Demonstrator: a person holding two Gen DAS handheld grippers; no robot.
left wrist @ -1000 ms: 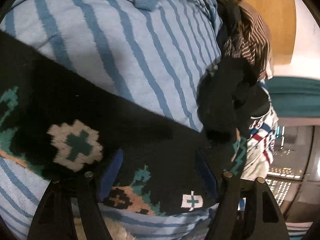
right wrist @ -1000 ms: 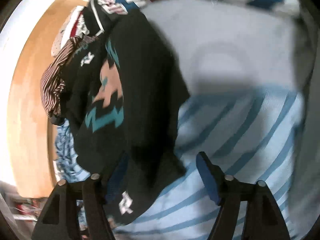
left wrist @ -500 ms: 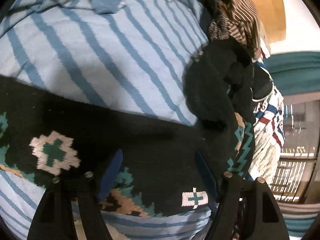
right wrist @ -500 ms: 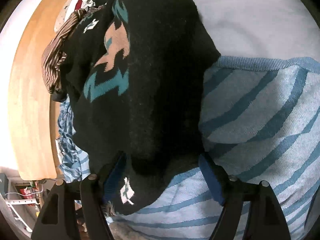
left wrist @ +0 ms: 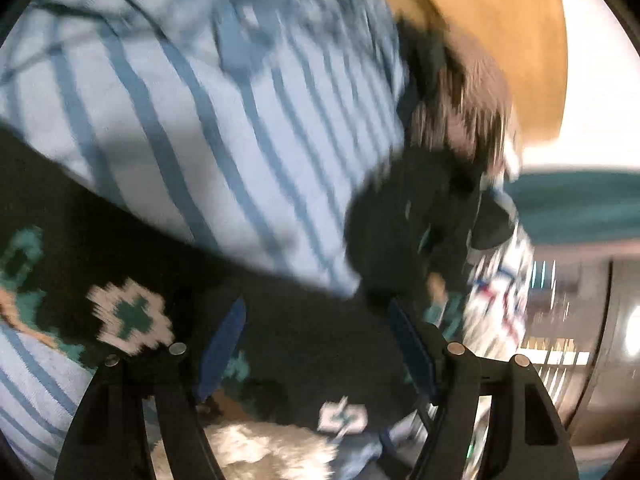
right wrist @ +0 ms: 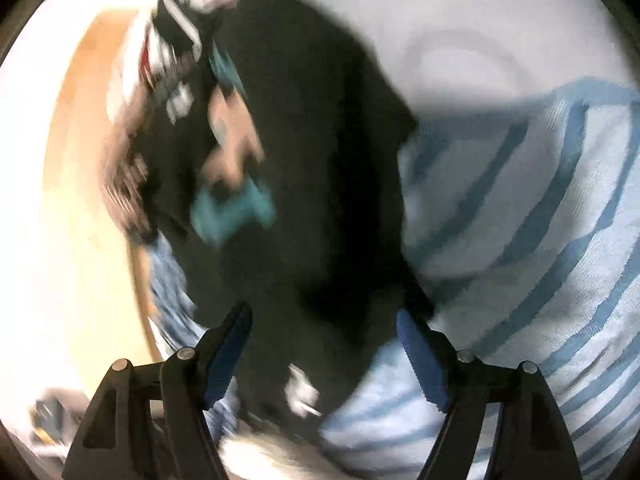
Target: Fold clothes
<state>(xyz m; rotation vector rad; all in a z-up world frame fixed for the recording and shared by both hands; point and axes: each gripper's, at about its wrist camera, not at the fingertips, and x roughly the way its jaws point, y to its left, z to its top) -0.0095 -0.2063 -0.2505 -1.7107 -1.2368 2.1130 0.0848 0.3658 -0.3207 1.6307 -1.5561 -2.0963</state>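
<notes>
**Clothing on light surface, both views motion-blurred**

Black patterned sweater (left wrist: 304, 320): knit, black ground with teal, peach and cream cross-and-zigzag motifs. Draped across the near part of the left wrist view, over the striped garment; bunched into a dark mound (left wrist: 404, 232) at right. In the right wrist view (right wrist: 304, 168), spread from the far left down to the near centre, covering the striped garment's left edge.

Striped shirt (left wrist: 224, 128): pale blue with darker blue stripes, laid flat beneath the sweater. Fills the far and left area of the left wrist view; occupies the right side of the right wrist view (right wrist: 532, 240).

Left gripper (left wrist: 316, 344): fingers spread wide, blue pads either side of the black knit, nothing pinched between them. Contact with the cloth not determinable.

Right gripper (right wrist: 324, 356): fingers likewise wide apart, sweater hem lying in the gap, no clamp visible.

Surroundings: brown-and-white striped garment (left wrist: 468, 120) heaped at far right, against the sweater mound. White garment with red and blue print (left wrist: 500, 292) just beside it, nearer. Wooden board (left wrist: 516, 40) beyond the heap. Cream fleecy fabric (left wrist: 264, 452) at the near edge under the sweater. Plain grey-white surface (right wrist: 460, 32) far right in the right wrist view.
</notes>
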